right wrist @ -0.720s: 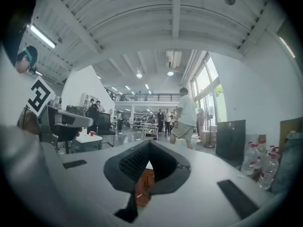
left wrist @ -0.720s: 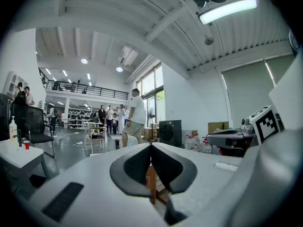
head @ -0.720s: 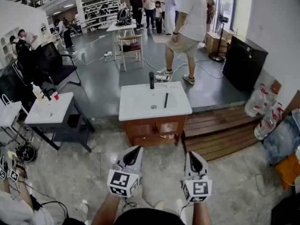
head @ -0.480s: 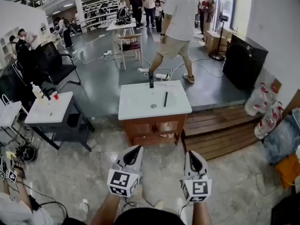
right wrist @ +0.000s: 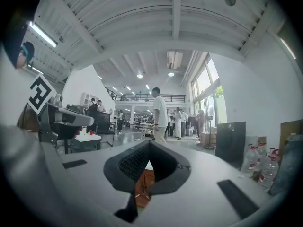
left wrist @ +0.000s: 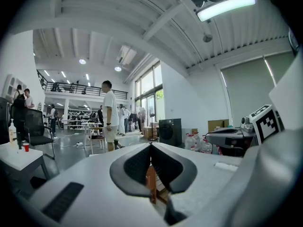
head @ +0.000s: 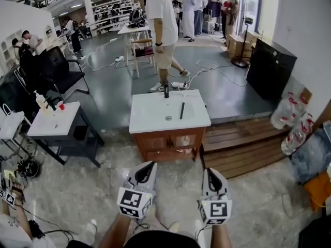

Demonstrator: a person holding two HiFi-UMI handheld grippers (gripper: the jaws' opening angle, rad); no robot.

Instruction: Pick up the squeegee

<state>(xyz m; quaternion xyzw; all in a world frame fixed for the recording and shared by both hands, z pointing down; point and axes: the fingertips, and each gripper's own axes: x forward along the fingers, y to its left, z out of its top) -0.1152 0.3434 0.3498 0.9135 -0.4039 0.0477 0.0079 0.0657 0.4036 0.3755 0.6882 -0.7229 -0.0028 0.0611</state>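
The squeegee (head: pixel 182 110), a slim black bar, lies on the white vanity top (head: pixel 150 119) to the right of the drain, a good way ahead of me. A black faucet (head: pixel 166 90) stands at the top's far edge. My left gripper (head: pixel 150 166) and right gripper (head: pixel 210 172) are held side by side low in the head view, short of the vanity and pointing level at it. Both are shut with nothing between the jaws. In the left gripper view the left gripper (left wrist: pixel 151 145) has its pads closed together, as does the right gripper (right wrist: pixel 150 143) in the right gripper view.
A wooden cabinet (head: pixel 169 142) carries the vanity top. A white side table (head: pixel 54 122) with bottles and a red cup stands left, with a black chair (head: pixel 58 72) behind it. Wooden steps (head: pixel 243 144), water bottles (head: pixel 289 119) and a black cabinet (head: pixel 269 68) are right. A person (head: pixel 161 32) walks behind the vanity.
The person in the white shirt has walked from right to left behind the vanity. Both grippers have stayed shut and nearly still. The squeegee has not moved.
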